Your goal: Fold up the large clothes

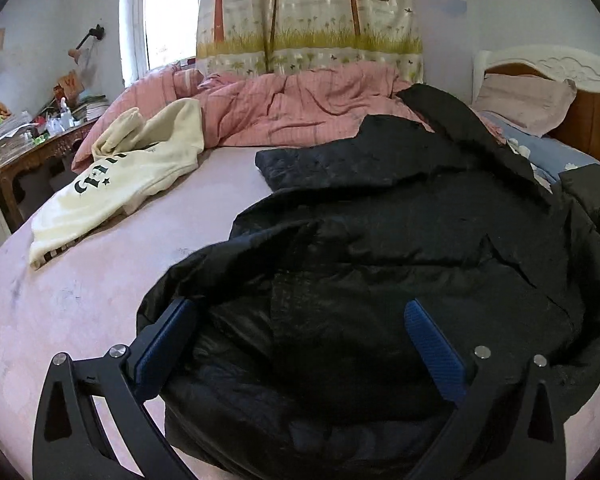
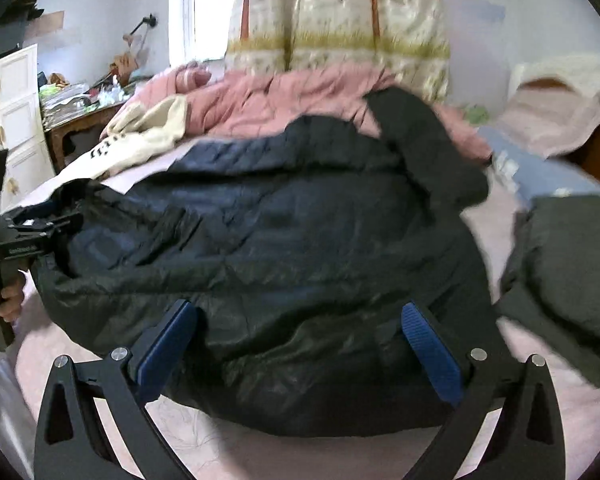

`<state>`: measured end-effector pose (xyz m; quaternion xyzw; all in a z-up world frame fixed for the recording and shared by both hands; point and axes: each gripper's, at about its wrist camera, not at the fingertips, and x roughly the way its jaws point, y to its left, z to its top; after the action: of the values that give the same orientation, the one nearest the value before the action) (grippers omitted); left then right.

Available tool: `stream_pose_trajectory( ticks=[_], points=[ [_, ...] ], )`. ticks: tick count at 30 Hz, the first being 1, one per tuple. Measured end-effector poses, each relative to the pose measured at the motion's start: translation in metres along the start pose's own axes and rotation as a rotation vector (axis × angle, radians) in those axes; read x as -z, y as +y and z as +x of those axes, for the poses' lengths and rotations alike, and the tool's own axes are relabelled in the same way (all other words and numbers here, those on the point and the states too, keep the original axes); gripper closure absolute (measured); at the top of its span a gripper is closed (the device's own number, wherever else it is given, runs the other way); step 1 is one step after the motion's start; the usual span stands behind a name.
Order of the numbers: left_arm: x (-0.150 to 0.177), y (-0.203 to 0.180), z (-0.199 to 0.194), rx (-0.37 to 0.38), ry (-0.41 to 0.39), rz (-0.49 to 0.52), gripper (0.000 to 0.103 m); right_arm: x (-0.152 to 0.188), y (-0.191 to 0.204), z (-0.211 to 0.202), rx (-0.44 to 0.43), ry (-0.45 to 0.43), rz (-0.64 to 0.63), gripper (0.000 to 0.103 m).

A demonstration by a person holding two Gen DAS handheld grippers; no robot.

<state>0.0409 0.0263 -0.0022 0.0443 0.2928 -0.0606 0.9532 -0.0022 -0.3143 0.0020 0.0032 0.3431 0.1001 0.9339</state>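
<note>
Jacket: big black quilted puffer jacket (image 1: 380, 248) (image 2: 260, 264), shiny fabric, lies crumpled on pink bed sheet (image 1: 80, 300) (image 2: 260, 456), fills mid + right of bed; one sleeve runs back up toward pink duvet.
Left gripper: black two-finger gripper w/ blue ribbed pads (image 1: 300, 316), jaws spread wide, nothing gripped; jacket lies under + between fingers, pads not pressing on it.
Right gripper: same build (image 2: 298, 314), jaws released, wide apart, over jacket's near edge; no fabric pinched.
Person: hand (image 2: 8, 300) at far left of right wrist view, wrapped round handle of the other gripper, beside jacket's left end.
Sweatshirt: cream hooded sweatshirt w/ dark gothic lettering (image 1: 116, 192) (image 2: 140, 144), on sheet left of jacket, apart from it; hood end touches duvet.
Duvet: rumpled pink striped duvet (image 1: 300, 112) (image 2: 268, 100), bunched along far side of bed.
Pillow: pale pink pillow (image 1: 524, 100), by white-trimmed wooden headboard (image 1: 540, 64), right rear.
Background: patterned cream curtain (image 1: 308, 20) in front of window; cluttered wooden side table (image 1: 32, 148) at left.
Focus: right wrist view blurred, esp. right side.
</note>
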Motion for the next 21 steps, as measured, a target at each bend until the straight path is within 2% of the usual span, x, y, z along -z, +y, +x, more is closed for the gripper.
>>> stream_pose_trajectory(
  ticks=[2,4,7,10,13,15,17,20,21],
  points=[
    [-0.001,-0.005,-0.011,0.041,-0.038,0.000,0.000,0.003,-0.007,0.009,0.003,0.028,0.027,0.000],
    [-0.002,-0.018,-0.028,0.121,-0.108,0.044,0.000,0.004,-0.012,0.022,0.070,0.057,0.045,0.000],
    [-0.004,-0.029,-0.037,0.162,-0.140,0.027,0.000,0.005,-0.033,0.040,0.236,0.131,0.156,0.000],
    [-0.005,-0.031,-0.035,0.244,-0.123,-0.020,0.000,0.005,-0.053,0.043,0.304,0.124,0.269,0.001],
    [-0.007,-0.030,-0.050,0.258,-0.201,-0.004,0.000,0.004,-0.067,0.038,0.353,0.107,0.320,0.001],
    [-0.009,-0.028,-0.057,0.272,-0.224,0.009,0.000,0.007,-0.079,0.035,0.371,0.101,0.376,0.001],
    [-0.008,-0.026,-0.060,0.304,-0.198,0.025,0.000,0.009,-0.089,0.032,0.382,0.088,0.408,0.001],
    [0.000,-0.034,-0.057,0.485,-0.097,0.108,0.000,0.010,-0.093,0.019,0.377,0.040,0.419,0.001],
    [0.005,-0.040,-0.056,0.465,-0.089,0.129,0.000,0.008,-0.090,0.013,0.368,0.017,0.402,0.001]
  ],
)
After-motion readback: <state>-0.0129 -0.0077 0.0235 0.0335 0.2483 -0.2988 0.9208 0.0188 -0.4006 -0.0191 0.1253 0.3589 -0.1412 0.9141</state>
